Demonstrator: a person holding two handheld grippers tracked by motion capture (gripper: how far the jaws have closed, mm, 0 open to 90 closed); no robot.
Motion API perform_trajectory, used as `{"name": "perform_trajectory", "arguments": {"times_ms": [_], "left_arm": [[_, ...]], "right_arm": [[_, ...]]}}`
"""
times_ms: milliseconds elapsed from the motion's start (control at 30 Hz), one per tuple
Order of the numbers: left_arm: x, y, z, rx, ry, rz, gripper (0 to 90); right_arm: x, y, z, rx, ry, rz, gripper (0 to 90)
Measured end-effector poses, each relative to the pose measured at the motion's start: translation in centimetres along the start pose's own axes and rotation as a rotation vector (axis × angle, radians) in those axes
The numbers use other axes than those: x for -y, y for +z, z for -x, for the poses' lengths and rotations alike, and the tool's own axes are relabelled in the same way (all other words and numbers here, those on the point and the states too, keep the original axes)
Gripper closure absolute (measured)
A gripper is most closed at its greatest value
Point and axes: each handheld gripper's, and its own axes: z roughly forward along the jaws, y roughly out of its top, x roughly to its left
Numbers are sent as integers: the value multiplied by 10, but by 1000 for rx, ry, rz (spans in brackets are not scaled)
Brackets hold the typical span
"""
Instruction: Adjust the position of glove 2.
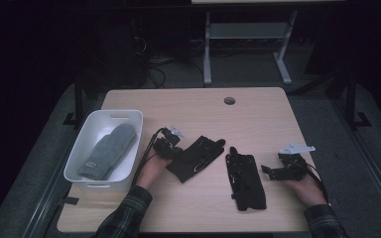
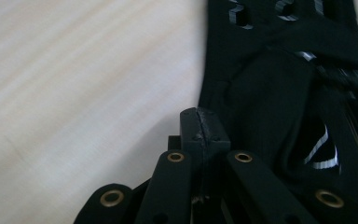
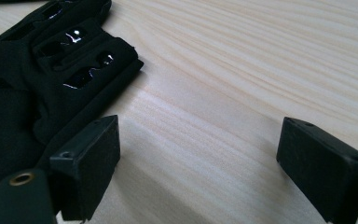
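Presently, item in hand: left black glove (image 1: 195,158), lying flat mid-worktop (image 1: 258,114) just right of the white bin (image 1: 129,119) that holds a grey mitten (image 1: 108,150). Left claw (image 2: 199,123): jaws pressed together at the glove's cuff edge, cloth between them not discernible. Advice: pinch a full fold before lifting. Right claw (image 3: 198,161): jaws wide apart, empty, beside the second black glove (image 1: 246,180).
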Motion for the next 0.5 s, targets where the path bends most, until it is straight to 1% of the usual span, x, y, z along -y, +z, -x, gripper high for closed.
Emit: {"name": "perform_trajectory", "arguments": {"times_ms": [67,133,167,233,267,333,367,500], "left_arm": [[3,-2,5,10,18,-5,895],[6,-6,11,13,55,-17,895],[8,-7,14,22,69,-22,895],[11,-9,20,35,82,-21,895],[12,-11,23,40,99,-27,895],[16,-13,31,47,115,-23,895],[18,-15,36,54,130,-22,895],[22,-17,46,84,160,-21,894]], "right_arm": [[0,0,0,0,0,0,132],[0,0,0,0,1,0,132],[0,0,0,0,1,0,132],[0,0,0,0,1,0,132],[0,0,0,0,1,0,132],[0,0,0,0,2,0,132],[0,0,0,0,2,0,132],[0,0,0,0,1,-1,126]]}}
